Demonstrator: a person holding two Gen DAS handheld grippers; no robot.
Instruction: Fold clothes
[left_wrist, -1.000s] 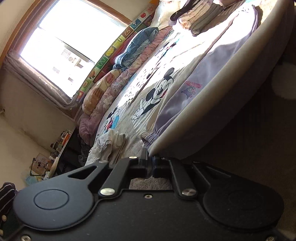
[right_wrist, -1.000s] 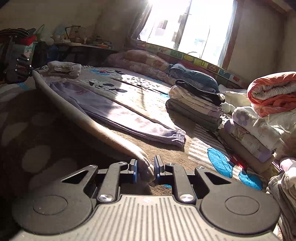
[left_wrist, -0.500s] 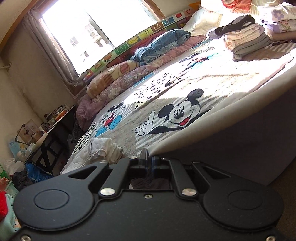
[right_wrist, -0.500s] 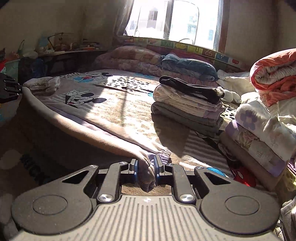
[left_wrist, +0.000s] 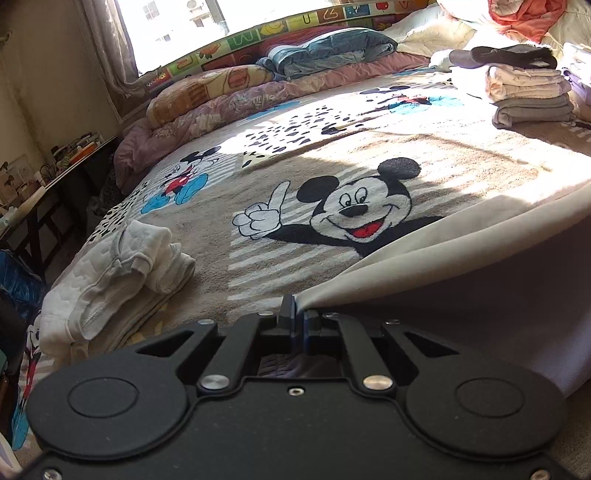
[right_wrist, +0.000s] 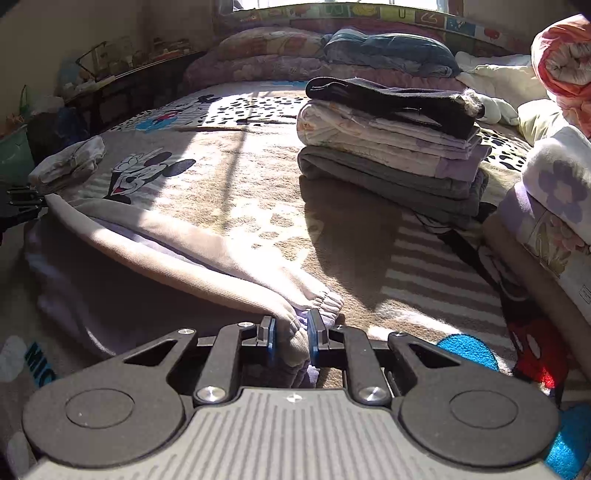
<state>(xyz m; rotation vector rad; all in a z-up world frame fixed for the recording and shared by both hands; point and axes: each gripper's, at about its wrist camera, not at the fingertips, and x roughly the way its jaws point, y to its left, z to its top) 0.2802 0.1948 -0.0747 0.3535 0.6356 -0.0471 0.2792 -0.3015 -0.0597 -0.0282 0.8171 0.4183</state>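
Lavender trousers (right_wrist: 155, 251) hang doubled between both grippers.

Mickey Mouse blanket (left_wrist: 369, 177) covers the bed, rolled quilts (left_wrist: 229, 96) piled along its far edge under the window (left_wrist: 170, 22).

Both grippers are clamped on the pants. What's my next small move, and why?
Probably lower both ends onto the blanket and release: the left gripper and right gripper hold the pants already doubled over, cuffs together, lying nearly flat.
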